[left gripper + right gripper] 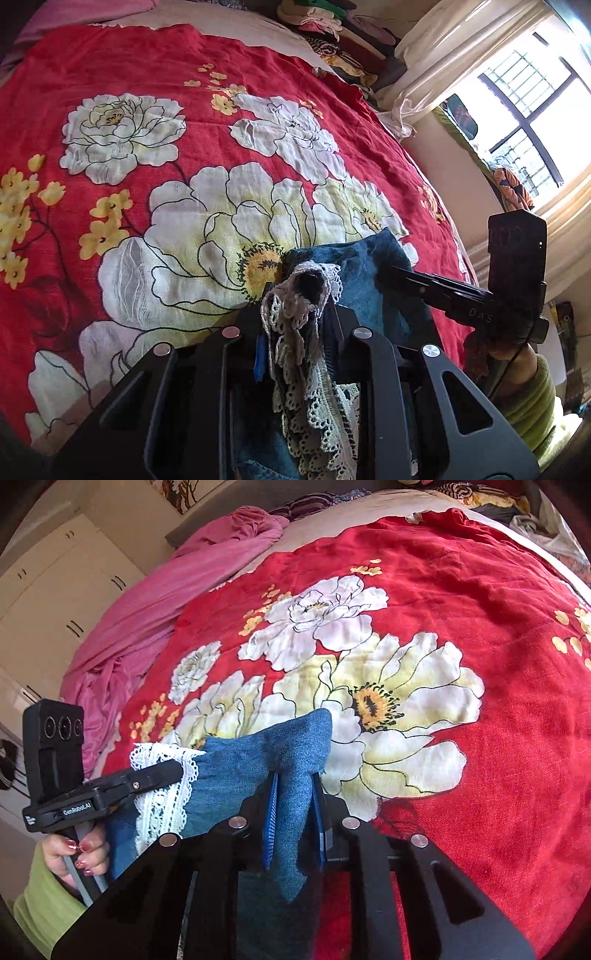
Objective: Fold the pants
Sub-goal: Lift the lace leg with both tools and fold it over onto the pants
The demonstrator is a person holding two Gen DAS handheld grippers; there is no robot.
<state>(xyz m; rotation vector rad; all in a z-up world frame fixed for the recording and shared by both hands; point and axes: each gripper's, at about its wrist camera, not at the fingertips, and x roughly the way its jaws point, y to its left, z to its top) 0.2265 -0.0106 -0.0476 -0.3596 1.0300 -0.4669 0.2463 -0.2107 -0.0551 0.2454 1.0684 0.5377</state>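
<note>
Left gripper clamped on the lace hem of the denim pants; right gripper pinches a denim fold. Pants lifted at the near edge of the red floral bedspread, not yet laid flat. Folding looks barely begun.

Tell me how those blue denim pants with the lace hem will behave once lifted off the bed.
Probably floppy: the denim pants already sag and fold between the pinches. The lace hem hangs loose and might snag. They likely won't slip, since both hand-held grippers pinch bunched cloth.

The left gripper body reads "GenRobot.AI"; the right gripper shows "DAS".
</note>
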